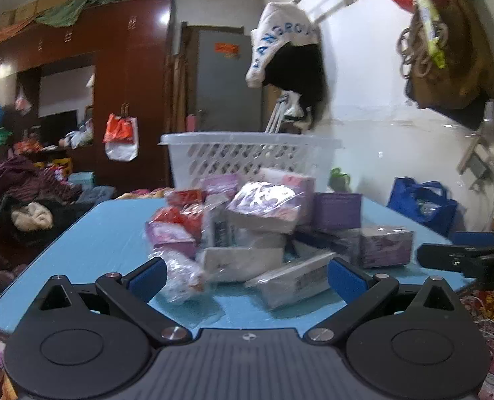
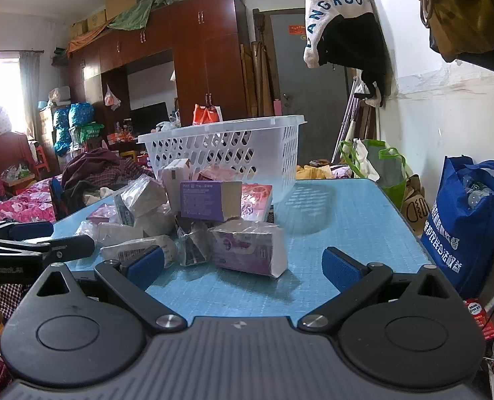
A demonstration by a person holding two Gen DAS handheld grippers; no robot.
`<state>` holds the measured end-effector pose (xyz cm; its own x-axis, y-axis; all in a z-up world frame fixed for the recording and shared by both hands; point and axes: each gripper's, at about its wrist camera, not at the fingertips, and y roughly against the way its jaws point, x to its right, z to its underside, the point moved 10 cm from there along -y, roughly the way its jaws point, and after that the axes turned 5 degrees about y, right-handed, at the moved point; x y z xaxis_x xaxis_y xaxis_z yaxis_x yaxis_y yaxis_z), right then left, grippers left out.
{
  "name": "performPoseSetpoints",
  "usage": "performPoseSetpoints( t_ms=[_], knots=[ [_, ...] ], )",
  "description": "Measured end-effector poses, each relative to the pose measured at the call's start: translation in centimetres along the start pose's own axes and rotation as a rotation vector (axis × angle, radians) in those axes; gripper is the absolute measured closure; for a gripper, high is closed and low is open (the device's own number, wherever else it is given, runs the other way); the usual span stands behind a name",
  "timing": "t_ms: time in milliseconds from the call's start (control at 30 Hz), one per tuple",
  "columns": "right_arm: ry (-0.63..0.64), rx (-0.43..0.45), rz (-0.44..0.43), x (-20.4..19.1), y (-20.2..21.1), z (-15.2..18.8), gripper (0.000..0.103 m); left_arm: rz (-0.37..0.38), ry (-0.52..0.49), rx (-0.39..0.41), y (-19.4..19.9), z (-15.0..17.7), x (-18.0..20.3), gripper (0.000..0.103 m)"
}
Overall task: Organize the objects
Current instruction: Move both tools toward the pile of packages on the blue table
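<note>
1. The light-blue rectangular table [image 2: 346, 220] carried all the task items when you were observed.
2. The white perforated plastic basket [image 2: 227, 146] stood upright at the table's far side, just behind the pile.
3. The heap of purple, red and white boxes and clear-wrapped packets [image 1: 247, 220] lay on the middle of the table, between your grippers and the basket.
4. A purple-and-white carton in plastic wrap [image 2: 250, 250] sat at the pile's near edge, ahead of your right gripper [image 2: 240, 266].
5. Your right gripper's jaws were spread wide and held nothing.
6. Your left gripper [image 1: 247, 275] was likewise wide open and empty, its blue-padded fingers [image 1: 148, 275] flanking the nearest wrapped packets without touching them, so far as could be told.
</note>
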<state>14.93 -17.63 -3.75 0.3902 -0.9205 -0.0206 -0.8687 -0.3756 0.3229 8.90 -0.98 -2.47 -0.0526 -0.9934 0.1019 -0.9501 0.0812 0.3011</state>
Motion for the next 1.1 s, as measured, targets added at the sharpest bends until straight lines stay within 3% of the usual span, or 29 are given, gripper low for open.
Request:
performPoseSetpoints(
  t_ms=[233,400,533,633,900,1100],
  knots=[
    [0.007,0.047,-0.037,-0.3,0.4,-0.5,0.0,-0.013,-0.07,0.114,0.7,-1.0,0.8,0.0],
    [0.025,0.108,0.026,0.3,0.6,-0.9,0.0,-0.015,-0.045,0.078,0.5,-1.1,0.3,0.0],
    [0.001,0.059,0.026,0.6,0.2,-0.8,0.0,-0.02,-0.029,0.059,0.3,-1.0,-0.2,0.0],
    [-0.038,0.019,-0.015,0.5,0.0,-0.4,0.0,-0.021,-0.028,0.048,0.3,-0.7,-0.2,0.0],
    [-0.004,0.024,-0.057,-0.5,0.5,-0.3,0.0,-0.029,0.039,0.039,0.5,-0.8,-1.2,0.0],
    [0.001,0.021,-0.066,-0.6,0.6,-0.3,0.0,-0.033,0.025,0.029,0.3,-0.6,-0.9,0.0]
  ],
)
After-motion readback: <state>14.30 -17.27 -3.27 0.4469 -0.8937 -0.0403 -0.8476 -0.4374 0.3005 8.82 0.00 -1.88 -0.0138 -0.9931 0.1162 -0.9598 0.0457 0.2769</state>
